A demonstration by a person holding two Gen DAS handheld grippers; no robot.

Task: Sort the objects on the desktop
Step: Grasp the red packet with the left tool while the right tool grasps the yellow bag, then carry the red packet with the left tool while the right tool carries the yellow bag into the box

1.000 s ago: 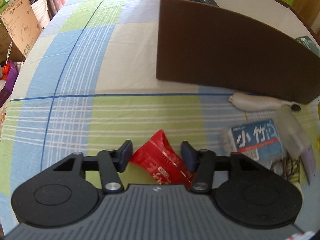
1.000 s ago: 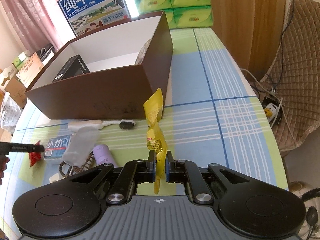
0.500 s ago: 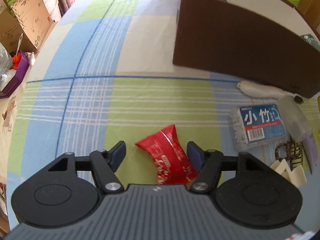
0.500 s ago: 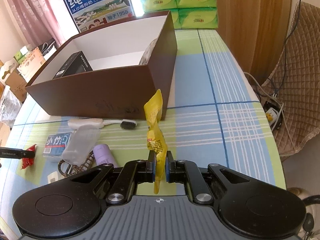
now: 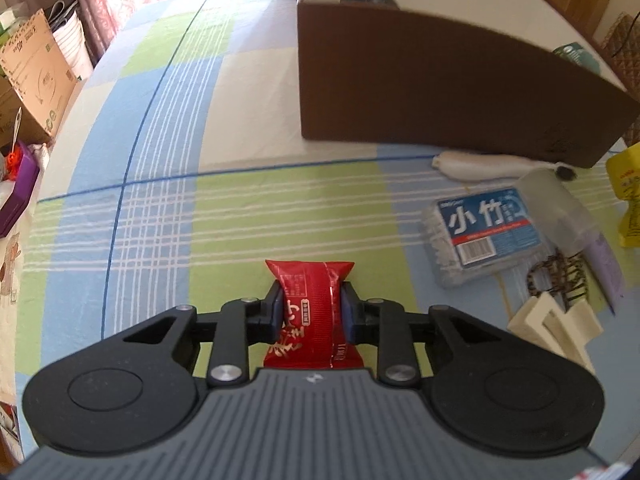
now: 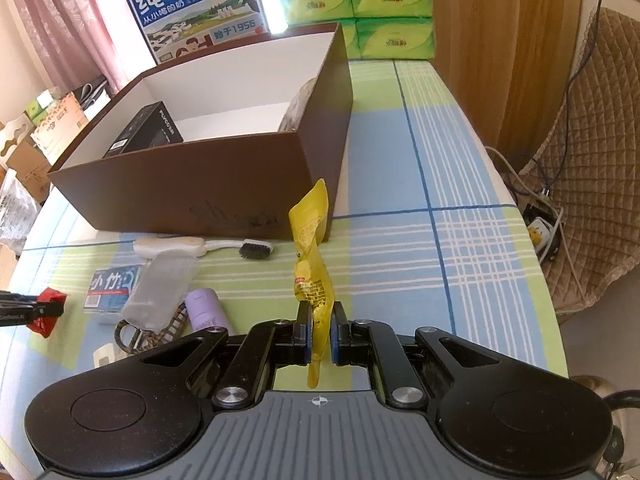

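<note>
My left gripper [image 5: 310, 304] is shut on a red snack packet [image 5: 311, 300], which lies along the fingers over the checked tablecloth. In the right wrist view that same red packet [image 6: 48, 310] shows at the far left. A yellow sachet [image 6: 312, 264] stands upright in my right gripper [image 6: 319, 334], which is shut on its lower part. The open brown box [image 6: 224, 184] sits behind it, with a black carton [image 6: 148, 136] inside. The box's long brown wall [image 5: 440, 96] fills the upper right of the left wrist view.
Between the grippers lie a blue cotton-swab box [image 5: 484, 228], a white brush [image 6: 200, 245], a clear plastic case [image 6: 160, 284], a lilac tube [image 6: 208, 310], a patterned hair clip [image 5: 556, 276] and white clips [image 5: 556, 324]. Green tissue packs [image 6: 360, 8] and a milk carton box [image 6: 196, 4] stand behind. The table edge runs along the right.
The left gripper's fingers have come together on the red packet, which now lies straight between them. The right gripper still holds the yellow sachet and has barely moved.
</note>
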